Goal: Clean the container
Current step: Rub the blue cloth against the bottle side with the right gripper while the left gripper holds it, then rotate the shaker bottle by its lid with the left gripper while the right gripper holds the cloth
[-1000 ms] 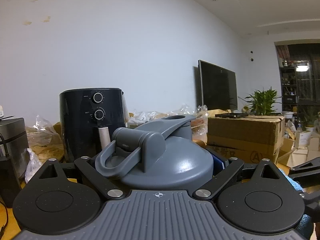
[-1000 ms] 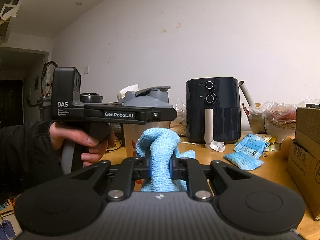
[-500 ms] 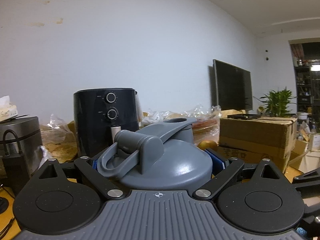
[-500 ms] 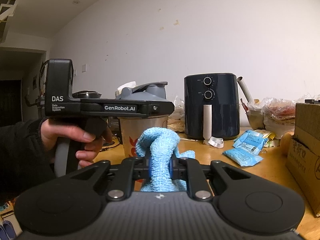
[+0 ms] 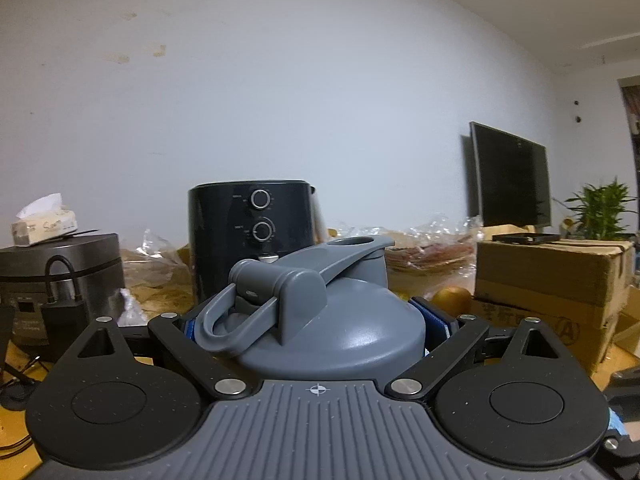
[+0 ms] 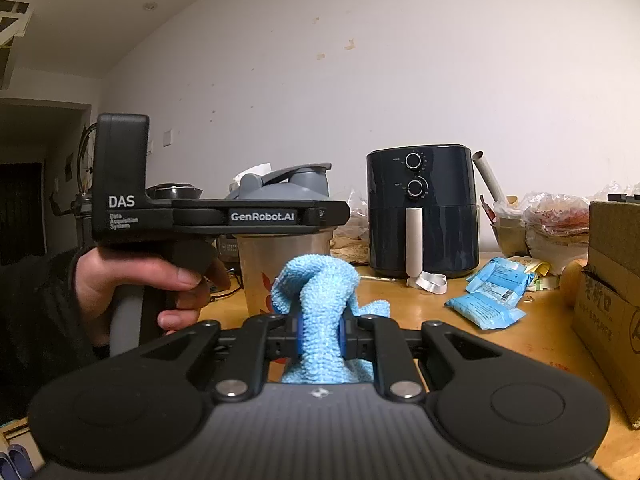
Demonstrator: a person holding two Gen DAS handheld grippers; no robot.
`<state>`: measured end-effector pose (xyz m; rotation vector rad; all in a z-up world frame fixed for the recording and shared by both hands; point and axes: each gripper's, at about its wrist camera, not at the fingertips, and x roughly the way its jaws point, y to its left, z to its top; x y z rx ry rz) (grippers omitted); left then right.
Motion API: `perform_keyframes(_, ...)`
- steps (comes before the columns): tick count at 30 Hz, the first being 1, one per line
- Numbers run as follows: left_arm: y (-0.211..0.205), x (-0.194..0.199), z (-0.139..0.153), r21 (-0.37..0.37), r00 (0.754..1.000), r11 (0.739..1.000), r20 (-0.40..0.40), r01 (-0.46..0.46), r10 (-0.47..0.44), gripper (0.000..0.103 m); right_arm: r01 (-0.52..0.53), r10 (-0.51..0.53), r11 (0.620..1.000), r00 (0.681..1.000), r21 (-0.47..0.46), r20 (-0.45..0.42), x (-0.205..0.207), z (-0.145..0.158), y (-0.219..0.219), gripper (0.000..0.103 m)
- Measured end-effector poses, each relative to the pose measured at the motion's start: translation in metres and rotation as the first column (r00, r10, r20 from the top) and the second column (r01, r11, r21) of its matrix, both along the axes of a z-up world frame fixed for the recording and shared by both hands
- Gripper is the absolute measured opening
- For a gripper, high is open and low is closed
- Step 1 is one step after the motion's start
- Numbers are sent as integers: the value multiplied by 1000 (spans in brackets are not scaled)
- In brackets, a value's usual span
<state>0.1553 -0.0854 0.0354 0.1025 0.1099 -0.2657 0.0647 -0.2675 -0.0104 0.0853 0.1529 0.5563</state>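
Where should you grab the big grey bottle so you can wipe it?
Probably just where the left gripper has it: around the round neck under the grey lid, coming in level from the side. That keeps the shaker bottle upright and its cup wall bare for the blue cloth in the right gripper.

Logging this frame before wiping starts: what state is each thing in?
Container: upright, held by the left gripper.
Lid: on, flip cap shut.
Cloth: bunched, pinched in the right gripper, not touching the container.
Air fryer: drawer closed.
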Motion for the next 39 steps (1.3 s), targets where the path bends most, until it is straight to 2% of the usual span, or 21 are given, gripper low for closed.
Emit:
perform_keyframes(10,-3,0,-1,-9,998,999,-29,-47,47,97,6,-6,1000,1000,0,-7,1,-1,0,10)
perform_keyframes(12,-7,-2,-1,8,997,998,-27,-68,69,99,7,-7,1000,1000,0,-8,1,-1,0,10)
perform_keyframes(13,-9,-2,0,11,996,997,-24,-81,81,103,2,-2,1000,1000,1,-8,0,-1,-2,10)
perform_keyframes(23,-20,-6,3,-21,980,980,-17,-197,196,103,7,-7,1000,1000,4,-12,0,-3,-4,10)
perform_keyframes(29,-31,-6,3,-32,958,957,-37,-287,286,103,13,-13,1000,1000,4,-13,-1,-5,-5,10)
perform_keyframes(39,-47,-3,5,-62,892,891,-73,-450,446,103,22,-22,1000,1000,3,-18,-1,-6,-7,11)
